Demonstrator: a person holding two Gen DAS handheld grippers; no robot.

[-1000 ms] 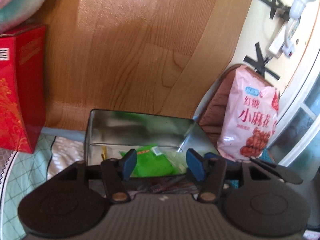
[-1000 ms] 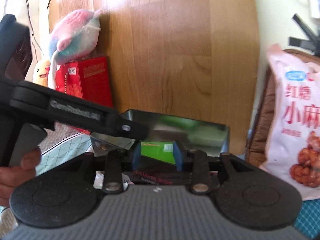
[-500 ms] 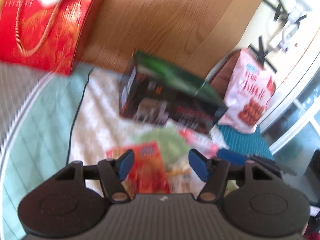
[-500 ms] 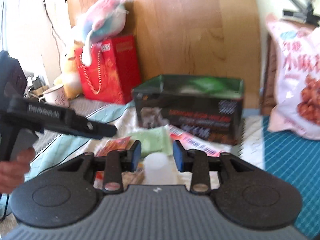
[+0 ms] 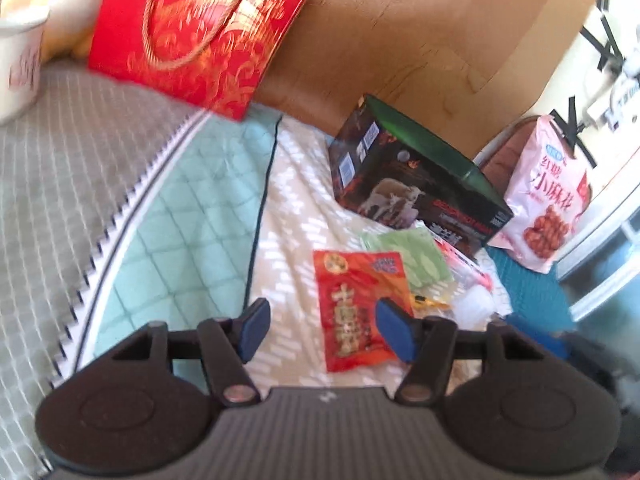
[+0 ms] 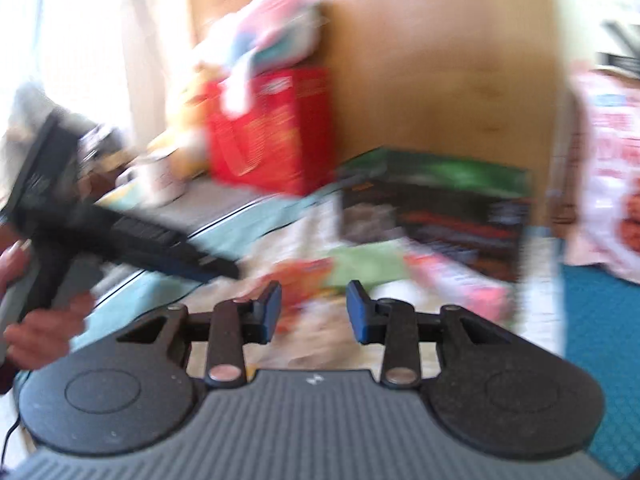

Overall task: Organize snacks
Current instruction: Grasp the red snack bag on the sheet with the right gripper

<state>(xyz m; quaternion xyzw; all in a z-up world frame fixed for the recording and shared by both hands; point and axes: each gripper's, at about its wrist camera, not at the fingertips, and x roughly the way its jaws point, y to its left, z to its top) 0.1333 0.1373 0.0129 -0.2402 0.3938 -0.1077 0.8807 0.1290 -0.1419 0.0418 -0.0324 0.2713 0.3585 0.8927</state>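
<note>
The left gripper (image 5: 318, 330) is hovering released above a flat, glossy red snack packet (image 5: 354, 312) lying on the quilted bedspread (image 5: 168, 240) near the dark rectangular tin (image 5: 416, 188). The right gripper (image 6: 314, 312) is hanging unclenched, empty.

Red gift bag (image 5: 200, 28) with gold cord handles standing at 11 o'clock against wooden board (image 5: 420, 32). White mug (image 5: 18, 64) sitting at 10 o'clock on grey quilted cover (image 5: 60, 168). Mint quilted pad (image 5: 188, 216) lying beside it toward centre, dark cable (image 5: 262, 200) running along its edge. Black tape crosses (image 5: 576, 120) and white power strip (image 5: 616, 96) showing on wall at 2 o'clock. Pastel plush toy (image 6: 276, 28), blurred, sitting atop red bag at 12 o'clock in right wrist view.
</note>
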